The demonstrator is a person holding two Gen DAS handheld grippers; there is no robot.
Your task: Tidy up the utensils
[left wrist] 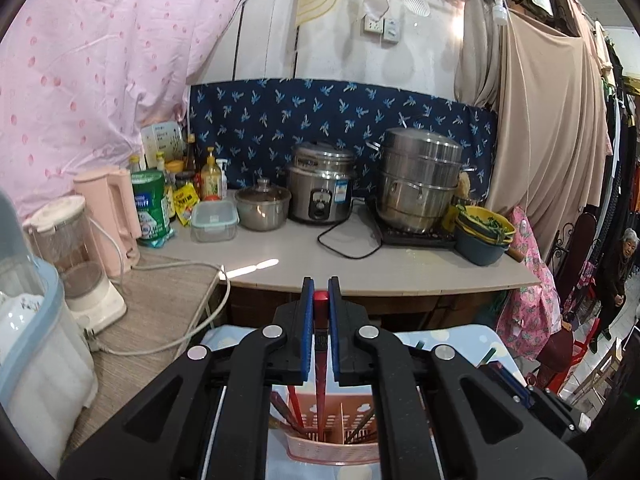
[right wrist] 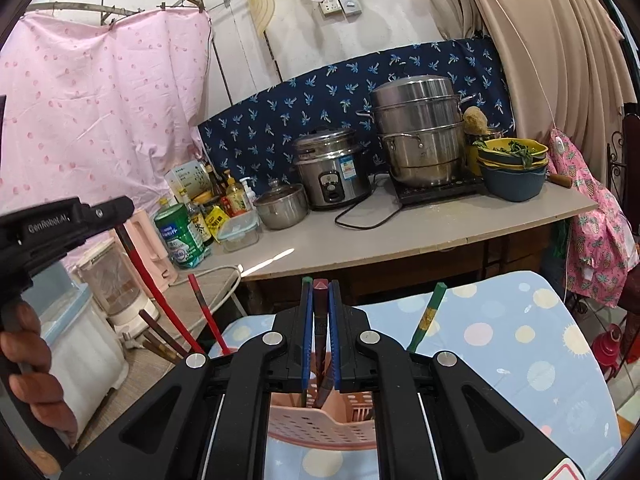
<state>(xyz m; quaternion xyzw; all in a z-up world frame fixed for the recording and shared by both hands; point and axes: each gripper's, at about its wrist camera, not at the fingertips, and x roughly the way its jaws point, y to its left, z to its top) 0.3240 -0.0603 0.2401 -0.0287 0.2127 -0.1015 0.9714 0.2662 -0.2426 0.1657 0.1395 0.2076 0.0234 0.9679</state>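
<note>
In the left wrist view my left gripper (left wrist: 320, 285) is shut on a red chopstick (left wrist: 321, 320) that runs down into the pink slotted utensil basket (left wrist: 332, 450). Several brown chopsticks (left wrist: 286, 414) lean in its compartments. In the right wrist view my right gripper (right wrist: 320, 286) is shut on a dark red-brown chopstick (right wrist: 320, 320) above the same basket (right wrist: 320, 428). A green stick end (right wrist: 307, 279) shows behind its left finger. My left gripper (right wrist: 122, 210) appears at the left, holding its red chopstick (right wrist: 140, 264). Another red chopstick (right wrist: 208, 316) and a green one (right wrist: 428, 316) stand in the basket.
The basket rests on a table with a blue dotted cloth (right wrist: 520, 340). Behind is a counter (left wrist: 400, 268) with a rice cooker (left wrist: 320, 188), a steamer pot (left wrist: 418, 184), stacked bowls (left wrist: 482, 236), bottles and a pink kettle (left wrist: 110, 216). A person (left wrist: 616, 276) stands far right.
</note>
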